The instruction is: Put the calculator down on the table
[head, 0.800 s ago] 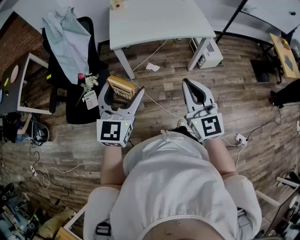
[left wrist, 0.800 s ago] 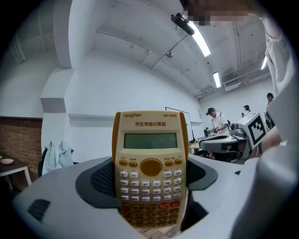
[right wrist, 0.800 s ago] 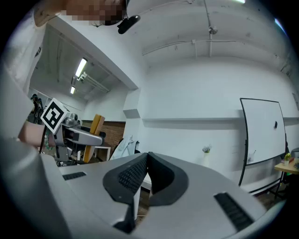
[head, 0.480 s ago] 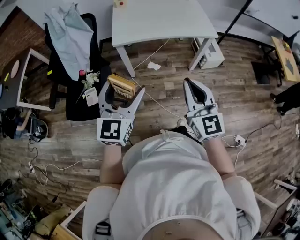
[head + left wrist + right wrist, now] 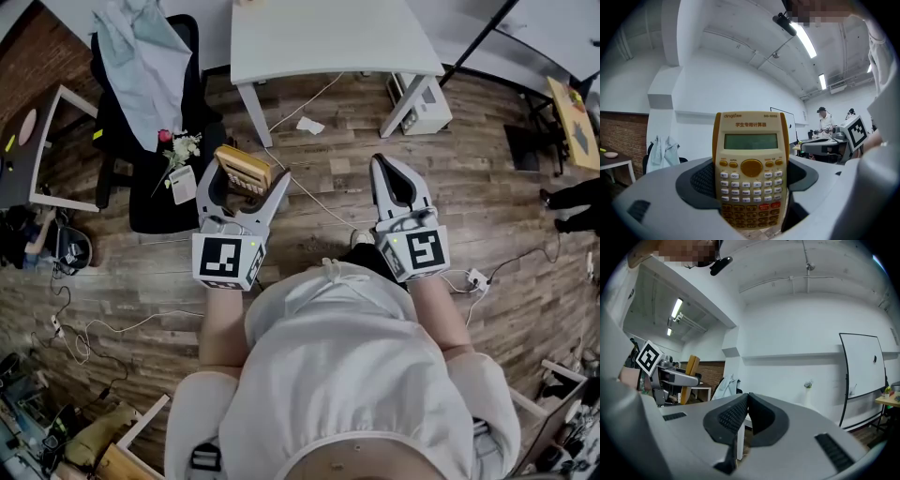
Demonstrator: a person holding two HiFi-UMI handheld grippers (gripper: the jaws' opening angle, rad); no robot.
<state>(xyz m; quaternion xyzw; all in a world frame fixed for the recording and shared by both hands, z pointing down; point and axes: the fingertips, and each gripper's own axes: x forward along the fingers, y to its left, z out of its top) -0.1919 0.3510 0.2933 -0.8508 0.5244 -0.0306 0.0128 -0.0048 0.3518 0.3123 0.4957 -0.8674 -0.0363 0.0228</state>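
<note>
Cream-and-orange plastic calculator (image 5: 750,168) stands upright between the jaws of my left gripper (image 5: 246,173), gripped by its side edges and held over the wood-plank floor (image 5: 319,159). The white rectangular table (image 5: 328,37) lies well ahead of both grippers. My right gripper (image 5: 384,164), beside the left, is clenched on nothing, jaws pressed together.

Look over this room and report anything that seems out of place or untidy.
A crumpled paper scrap lies on the floor near the white table, like litter. A pale garment is slung over the black chair.
</note>
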